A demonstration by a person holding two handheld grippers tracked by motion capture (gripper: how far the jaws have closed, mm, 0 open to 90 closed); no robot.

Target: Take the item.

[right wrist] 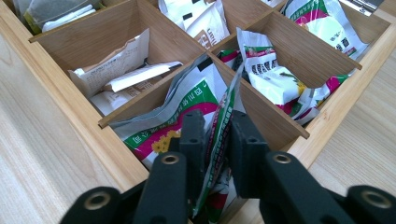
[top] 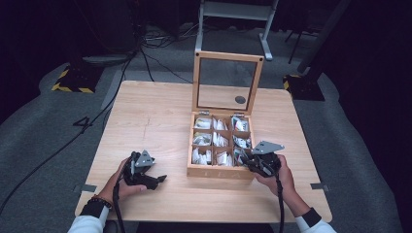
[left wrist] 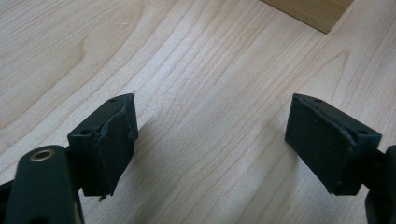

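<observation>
In the high view, a light wooden box with 9 square compartments (top: 221, 171) sits on the pale wood-grain table (top: 155, 121), its glass-paned, wood-framed lid (top: 227, 80) standing upright at the back. The compartments hold small sachets, mostly white in the left and middle columns and green-printed in the right column. The right gripper (top: 248, 159) dips into the box's near right corner compartment, while the left gripper (top: 156, 180) rests low over bare table, well apart from the box on its left. In the left gripper view, the 2 black jaws stand wide apart with nothing between them, bare table below and a corner of the box (left wrist: 312, 13) at the top edge. In the right gripper view, the right gripper (right wrist: 216, 135) has its jaws clenched on a glossy sachet printed in green, white and magenta (right wrist: 211, 116), which stands on edge in the compartment nearest the camera, leaning against the wooden divider. The neighbouring compartment to the left holds white and beige paper sachets (right wrist: 116, 70); the one beyond the divider to the right holds another green-and-white sachet (right wrist: 271, 74), and further compartments hold more packets.
</observation>
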